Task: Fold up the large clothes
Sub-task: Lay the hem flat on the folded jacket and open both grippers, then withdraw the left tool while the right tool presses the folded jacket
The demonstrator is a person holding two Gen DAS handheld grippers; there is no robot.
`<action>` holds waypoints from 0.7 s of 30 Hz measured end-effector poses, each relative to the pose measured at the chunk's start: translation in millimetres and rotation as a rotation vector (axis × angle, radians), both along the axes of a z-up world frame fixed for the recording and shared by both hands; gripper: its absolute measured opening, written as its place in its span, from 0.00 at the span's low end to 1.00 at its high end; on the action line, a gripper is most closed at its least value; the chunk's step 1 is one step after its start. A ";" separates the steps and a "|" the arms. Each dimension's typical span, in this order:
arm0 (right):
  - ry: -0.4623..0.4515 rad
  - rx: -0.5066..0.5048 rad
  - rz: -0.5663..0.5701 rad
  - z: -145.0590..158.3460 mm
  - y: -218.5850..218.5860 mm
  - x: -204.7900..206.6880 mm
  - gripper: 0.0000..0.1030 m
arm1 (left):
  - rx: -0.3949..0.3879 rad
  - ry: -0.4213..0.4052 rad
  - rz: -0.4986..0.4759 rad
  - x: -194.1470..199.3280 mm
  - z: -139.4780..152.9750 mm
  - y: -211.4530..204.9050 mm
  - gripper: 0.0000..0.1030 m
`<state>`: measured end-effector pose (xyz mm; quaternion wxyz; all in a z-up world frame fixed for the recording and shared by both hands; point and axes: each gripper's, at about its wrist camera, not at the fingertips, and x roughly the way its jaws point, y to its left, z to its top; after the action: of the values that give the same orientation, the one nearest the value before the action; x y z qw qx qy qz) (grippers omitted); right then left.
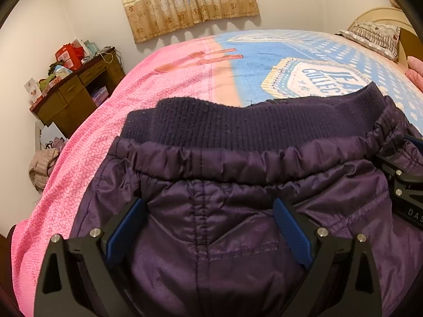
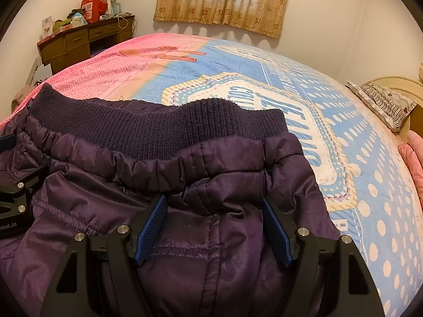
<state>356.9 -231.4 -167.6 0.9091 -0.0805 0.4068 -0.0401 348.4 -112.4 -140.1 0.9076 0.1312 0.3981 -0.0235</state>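
Purple quilted nylon fills the lower half of both views: a padded garment (image 1: 224, 211) (image 2: 185, 211) with a ribbed knit band (image 1: 238, 121) (image 2: 158, 126) along its far edge lies on the bed, over a bedspread (image 1: 132, 92) (image 2: 343, 158) that is pink on one part and blue with white dots on the other. The left gripper (image 1: 208, 229) has its blue-padded jaws spread wide, with the shiny fabric bulging up between them and touching both pads; nothing is pinched. The right gripper (image 2: 215, 227) stands the same way, jaws parted around a hump of the cloth. Each gripper shows in the other's view, at 3 o'clock from the left wrist and at 9 o'clock from the right wrist. Its black body bears white lettering, cut off, reading "DAS" in one view and "obot.AI" in the other. A badge printed on the bedspread carries blue capitals, partly hidden; "COLLEG" can be made out. A wooden desk (image 1: 76, 92) (image 2: 84, 39) piled with boxes stands at 10 o'clock, a patterned curtain (image 1: 185, 2) (image 2: 224, 0) at 12, a pillow (image 1: 375, 37) (image 2: 383, 103) at 2 to 3 o'clock.
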 end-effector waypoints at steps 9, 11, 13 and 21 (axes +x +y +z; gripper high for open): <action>0.034 0.019 -0.017 14.5 -5.1 -1.9 0.72 | -0.004 0.003 -0.001 0.2 -0.3 0.6 0.97; -0.005 0.032 -0.047 29.1 -3.1 -17.2 0.73 | 0.000 -0.001 -0.006 -0.6 0.1 -0.5 0.97; -0.033 0.062 -0.021 39.4 7.1 -31.1 0.74 | 0.001 0.004 -0.007 0.3 0.6 -1.6 0.97; -0.116 0.032 0.041 18.9 41.7 -60.8 0.88 | -0.022 -0.003 -0.009 -0.7 1.7 0.1 0.97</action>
<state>296.2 -189.7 -148.8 0.9329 -0.0720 0.3524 -0.0197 347.7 -112.3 -138.4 0.9094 0.1231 0.3961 -0.0316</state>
